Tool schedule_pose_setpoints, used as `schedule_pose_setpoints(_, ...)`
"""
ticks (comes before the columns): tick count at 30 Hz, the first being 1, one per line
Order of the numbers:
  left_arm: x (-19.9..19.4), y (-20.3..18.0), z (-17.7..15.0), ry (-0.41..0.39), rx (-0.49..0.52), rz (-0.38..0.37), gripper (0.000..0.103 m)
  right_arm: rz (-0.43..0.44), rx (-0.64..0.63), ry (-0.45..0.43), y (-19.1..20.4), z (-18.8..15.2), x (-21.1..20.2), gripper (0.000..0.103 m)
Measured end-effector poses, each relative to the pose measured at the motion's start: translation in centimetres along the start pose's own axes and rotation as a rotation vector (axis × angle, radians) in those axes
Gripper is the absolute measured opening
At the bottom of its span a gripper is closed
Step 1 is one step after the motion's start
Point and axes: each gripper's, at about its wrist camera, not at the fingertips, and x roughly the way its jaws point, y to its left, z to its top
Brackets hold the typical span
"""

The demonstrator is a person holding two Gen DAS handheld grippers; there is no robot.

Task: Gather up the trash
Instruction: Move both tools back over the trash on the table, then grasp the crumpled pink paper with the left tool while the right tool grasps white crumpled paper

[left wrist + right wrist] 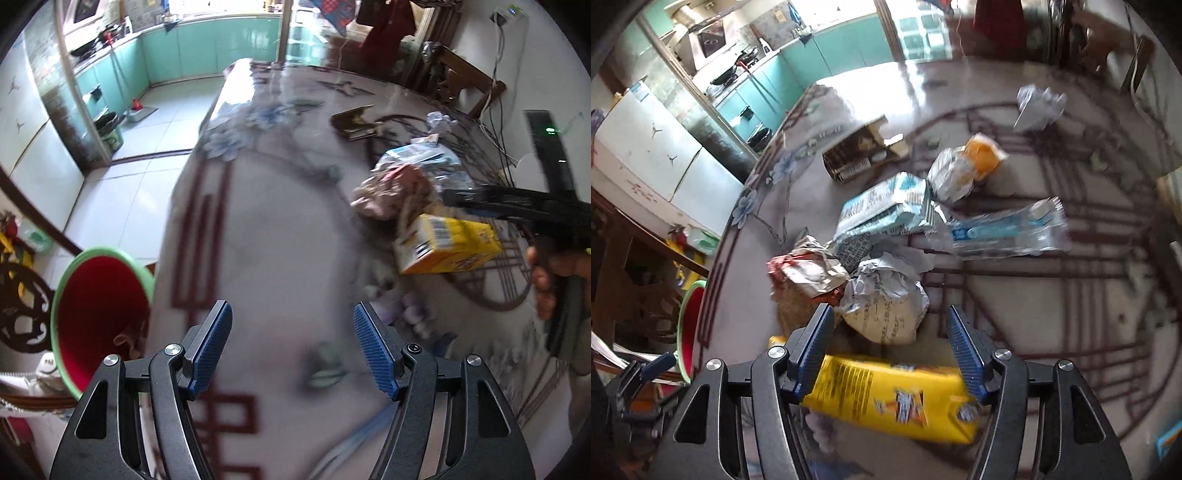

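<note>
1. patterned table (280,236) fills both views, a glossy grey top with dark red lines and blue flowers; its left edge curves down past pale floor tiles (122,192), with a teal kitchen beyond.
2. red bin with a green rim (96,314) stands on the floor just beside the table's left edge, its mouth open upward; in the right wrist view only a slice of it shows past that same edge.
3. wide bare stretch of tabletop lies under the left gripper (291,347), between the bin side and the trash pile.
4. trash sits clustered on the right half of the table: a crumpled brown wrapper (809,273), a crumpled paper ball (886,302), a blue-and-white packet (882,214), a clear plastic sleeve (1004,232), an orange-and-white wrapper (971,166), a flattened dark carton (860,155) and a white crumple (1038,105) far back.
5. left gripper points steeply down over the bare patch, jaws apart with nothing between them.
6. right gripper (890,354) tilts steeply down at the near side of the pile; a yellow box (894,398) lies across the gap between its blue pads, but blur makes it impossible to tell whether they press on it.
7. in the left wrist view a hand (546,280) grips the right tool's handle, the yellow box below its front.
</note>
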Motion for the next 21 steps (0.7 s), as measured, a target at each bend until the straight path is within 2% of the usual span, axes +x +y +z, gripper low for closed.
schedule_pose_setpoints(2, 0.1, -0.8, 0.5, -0.005, 0.004, 0.004, 0.068, 0.036, 0.026, 0.008, -0.5, 0.2, 0.7, 0.06)
schedule_pose_setpoints(3, 0.1, -1.3, 0.9, -0.006, 0.004, 0.006, 0.068, 0.065, 0.032, 0.012, -0.8, 0.3, 1.0, 0.055)
schedule_pose_setpoints(4, 0.3, -1.7, 1.2, -0.006, 0.004, 0.008, 0.068, 0.092, 0.032, 0.018, -0.9, 0.3, 1.2, 0.043)
schedule_pose_setpoints(6, 0.6, -2.4, 1.8, -0.005, 0.008, 0.015, 0.068, 0.091, 0.014, 0.01, -0.9, 0.5, 1.3, 0.042)
schedule_pose_setpoints(7, 0.8, -2.7, 2.1, -0.003, 0.01, 0.018, 0.068, 0.086, 0.003, 0.001, -0.9, 0.5, 1.0, 0.022)
schedule_pose_setpoints(8, 1.0, -3.1, 2.5, -0.003, 0.012, 0.02, 0.068, 0.088, -0.001, -0.001, -1.0, 0.5, 0.8, 0.01)
schedule_pose_setpoints(17, 3.4, -6.2, 7.5, -0.033, 0.048, 0.007, 0.068, 0.069, 0.042, -0.108, -3.5, -0.1, -3.6, 0.009)
schedule_pose_setpoints(20, 4.3, -6.8, 9.1, -0.056, 0.059, 0.023, 0.082, 0.066, 0.061, -0.125, -4.6, -0.2, -4.5, 0.009)
schedule_pose_setpoints(21, 4.8, -6.9, 9.4, -0.055, 0.059, 0.032, 0.082, 0.068, 0.063, -0.126, -5.0, -0.2, -4.7, 0.009)
